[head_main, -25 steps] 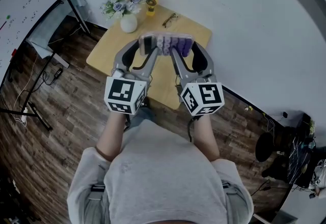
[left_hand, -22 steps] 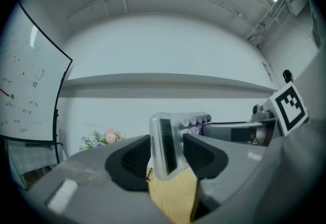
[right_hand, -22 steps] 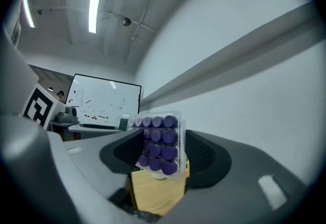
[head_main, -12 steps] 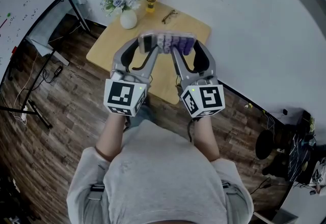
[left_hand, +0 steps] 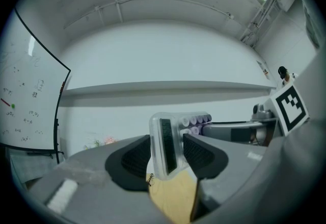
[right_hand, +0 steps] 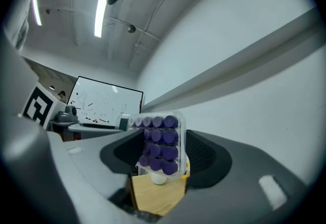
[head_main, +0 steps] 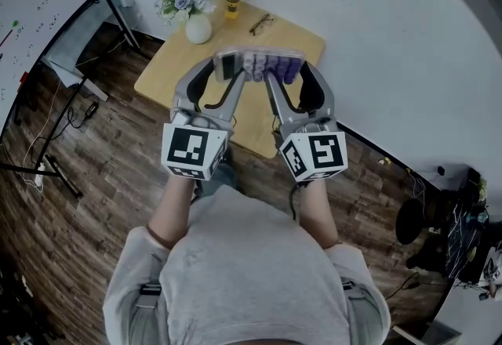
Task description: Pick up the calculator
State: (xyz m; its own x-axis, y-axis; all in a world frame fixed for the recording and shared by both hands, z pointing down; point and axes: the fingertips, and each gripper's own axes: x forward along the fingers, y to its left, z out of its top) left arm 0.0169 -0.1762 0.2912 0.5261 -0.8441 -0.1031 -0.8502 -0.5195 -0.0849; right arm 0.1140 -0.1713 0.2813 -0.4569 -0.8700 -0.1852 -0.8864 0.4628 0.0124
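Grippers, two: left gripper (left_hand: 168, 154) clamped narrowly on the screen end of the calculator (head_main: 259, 65), right gripper (right_hand: 165, 152) on its purple-key end. Calculator, one, bridging both. Beneath: one table (head_main: 169, 77), one flower vase (head_main: 198, 30), one pair of glasses (head_main: 262, 24).
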